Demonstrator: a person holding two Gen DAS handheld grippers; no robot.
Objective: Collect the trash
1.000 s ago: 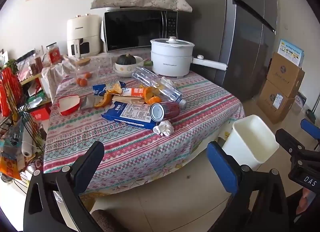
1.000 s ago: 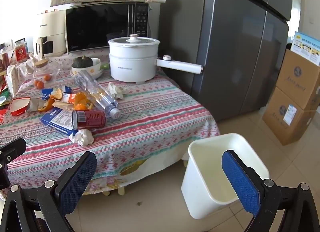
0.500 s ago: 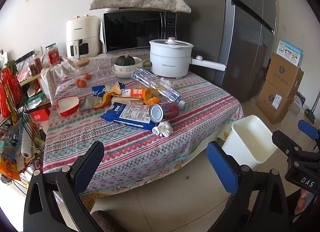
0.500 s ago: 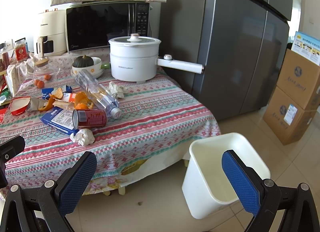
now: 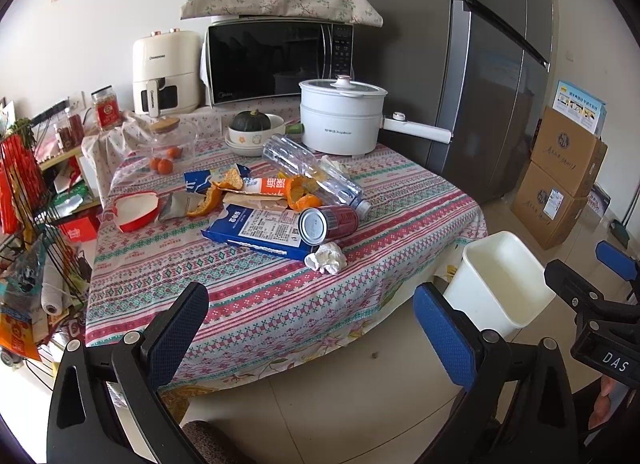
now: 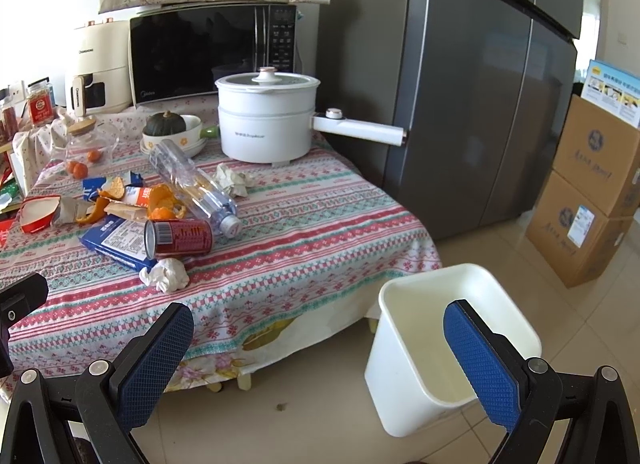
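Note:
Trash lies on the patterned tablecloth: a red can on its side, a crumpled tissue, a blue carton, a clear plastic bottle, orange peels and a red-and-white wrapper. An empty white bin stands on the floor by the table's right edge. My left gripper is open and empty, short of the table's near edge. My right gripper is open and empty, over the floor next to the bin. The can and tissue also show in the right wrist view.
A white electric pot, a bowl with a squash, a microwave and an air fryer stand at the back. A grey fridge and cardboard boxes are at the right. A wire rack stands at the left.
Both grippers have drifted slightly closer to the table; nothing has been grasped and the trash has not moved.

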